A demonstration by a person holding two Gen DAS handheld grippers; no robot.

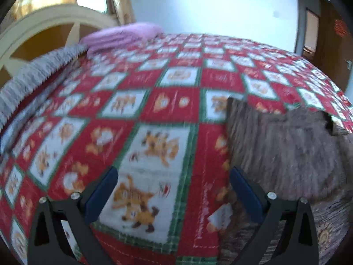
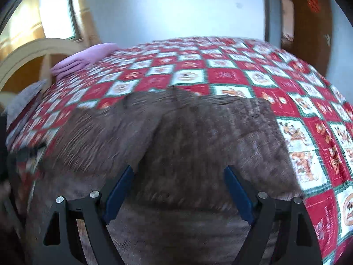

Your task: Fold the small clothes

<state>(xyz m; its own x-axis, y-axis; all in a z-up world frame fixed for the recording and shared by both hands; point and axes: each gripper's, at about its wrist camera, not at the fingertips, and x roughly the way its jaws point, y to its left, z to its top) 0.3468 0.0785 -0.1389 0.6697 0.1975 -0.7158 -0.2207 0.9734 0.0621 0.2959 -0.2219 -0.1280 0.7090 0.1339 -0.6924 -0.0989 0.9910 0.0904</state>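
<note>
A brown-grey ribbed garment (image 2: 198, 137) lies spread on the bed, filling the middle of the right wrist view. It also shows at the right of the left wrist view (image 1: 286, 150). My right gripper (image 2: 178, 190) is open and empty, its fingers hovering over the garment's near part. My left gripper (image 1: 174, 190) is open and empty over the quilt, with its right finger (image 1: 247, 194) at the garment's left edge. Both views are blurred.
The bed carries a red, white and green patchwork quilt (image 1: 154, 101). A folded pink blanket (image 1: 123, 35) and a grey ribbed pillow (image 1: 35, 77) lie by the cream headboard (image 1: 44, 22) at the far left. A doorway (image 1: 313, 33) is at the far right.
</note>
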